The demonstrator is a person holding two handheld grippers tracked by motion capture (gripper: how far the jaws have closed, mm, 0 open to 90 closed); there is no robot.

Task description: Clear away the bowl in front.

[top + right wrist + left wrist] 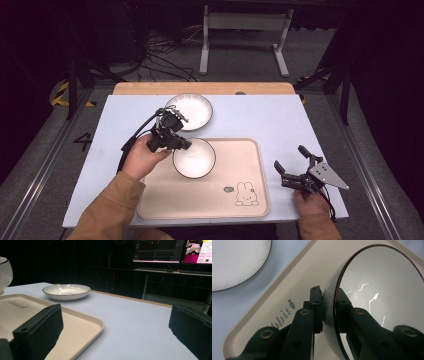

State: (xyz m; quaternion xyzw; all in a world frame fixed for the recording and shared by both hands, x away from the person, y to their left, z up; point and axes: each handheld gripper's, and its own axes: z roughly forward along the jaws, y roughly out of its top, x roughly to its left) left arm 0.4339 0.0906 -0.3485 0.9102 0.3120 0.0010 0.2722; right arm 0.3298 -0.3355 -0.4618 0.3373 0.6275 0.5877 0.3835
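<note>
A white bowl with a dark rim hangs tilted over the beige tray. My left gripper is shut on its near-left rim; in the left gripper view the jaws pinch the bowl wall from both sides at the left gripper. A white plate with a dark rim lies on the table behind the tray, also seen as the plate and the plate. My right gripper rests open on the table right of the tray, nothing between its fingers.
The tray carries a rabbit drawing near its front right corner. The pale blue table cover ends at a wooden strip at the back. Monitors glow on a desk beyond.
</note>
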